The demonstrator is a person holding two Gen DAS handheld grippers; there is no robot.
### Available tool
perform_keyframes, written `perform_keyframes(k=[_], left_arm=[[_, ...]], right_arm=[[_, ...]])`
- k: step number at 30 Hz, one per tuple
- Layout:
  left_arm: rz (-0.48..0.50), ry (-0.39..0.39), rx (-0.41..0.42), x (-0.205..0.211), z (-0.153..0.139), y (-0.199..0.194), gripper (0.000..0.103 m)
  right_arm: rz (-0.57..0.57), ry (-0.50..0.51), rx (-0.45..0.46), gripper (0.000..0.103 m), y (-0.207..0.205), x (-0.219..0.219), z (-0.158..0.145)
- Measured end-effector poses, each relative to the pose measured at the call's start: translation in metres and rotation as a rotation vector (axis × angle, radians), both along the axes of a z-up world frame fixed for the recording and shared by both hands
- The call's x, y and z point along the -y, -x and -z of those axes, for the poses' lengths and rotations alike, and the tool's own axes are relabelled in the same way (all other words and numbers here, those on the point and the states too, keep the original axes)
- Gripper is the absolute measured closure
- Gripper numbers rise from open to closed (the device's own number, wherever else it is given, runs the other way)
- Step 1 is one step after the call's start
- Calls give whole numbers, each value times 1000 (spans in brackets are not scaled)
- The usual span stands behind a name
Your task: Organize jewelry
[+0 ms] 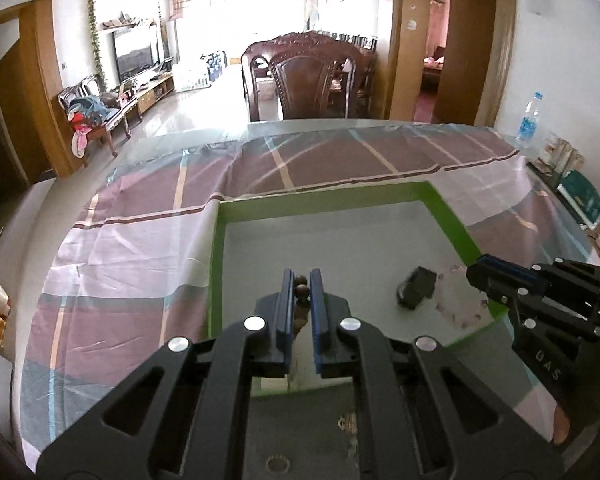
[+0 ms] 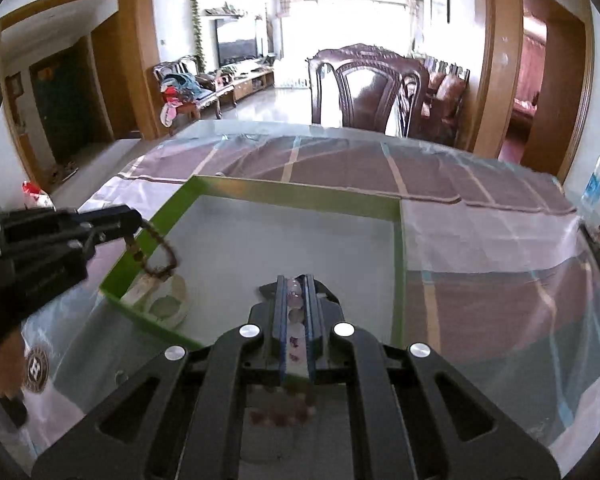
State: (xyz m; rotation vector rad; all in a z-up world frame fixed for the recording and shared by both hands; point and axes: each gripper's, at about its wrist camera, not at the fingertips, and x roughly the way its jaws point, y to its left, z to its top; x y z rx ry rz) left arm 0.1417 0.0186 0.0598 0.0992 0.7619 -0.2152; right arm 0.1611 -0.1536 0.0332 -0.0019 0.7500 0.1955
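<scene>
A green-rimmed tray (image 1: 324, 200) (image 2: 300, 196) with a grey floor lies on the table. My left gripper (image 1: 302, 276) (image 2: 136, 220) is shut on a brown bead bracelet (image 1: 302, 290) (image 2: 156, 252), whose loop hangs above the tray's left rim. My right gripper (image 2: 296, 280) (image 1: 484, 272) is shut on a pale pink bead bracelet (image 2: 296, 300) (image 1: 460, 304), which dangles over the tray's right side. A small dark object (image 1: 416, 286) rests on the tray floor near the pink loop. A pale whitish piece (image 2: 160, 296) sits at the tray's near left corner.
A plaid cloth (image 1: 140, 240) under a glossy cover spans the table. A water bottle (image 1: 530, 120) (image 2: 598, 178) and a green book (image 1: 584, 200) stand at the right edge. A dark wooden chair (image 1: 308, 76) is behind the far edge.
</scene>
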Motion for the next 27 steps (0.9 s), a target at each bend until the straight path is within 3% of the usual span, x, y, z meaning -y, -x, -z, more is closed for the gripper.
perform_keyframes(k=[4, 7, 12, 17, 22, 27], left_arm=[[-3, 0, -20, 1, 9, -9, 93], [6, -16, -20, 0, 12, -4, 76], [42, -55, -12, -8, 15, 29, 76], [74, -51, -19, -18, 26, 60, 71], [126, -55, -103, -9, 62, 61, 70], [184, -45, -145, 2, 91, 61, 61]], right_arm=[[32, 5, -2, 94, -3, 6, 4], [47, -3, -8, 70, 6, 14, 3], [-21, 10, -6, 69, 45, 17, 3], [-93, 23, -109, 70, 64, 8, 39], [-105, 48, -176, 70, 59, 1, 75], [-135, 62, -214, 70, 63, -2, 90]])
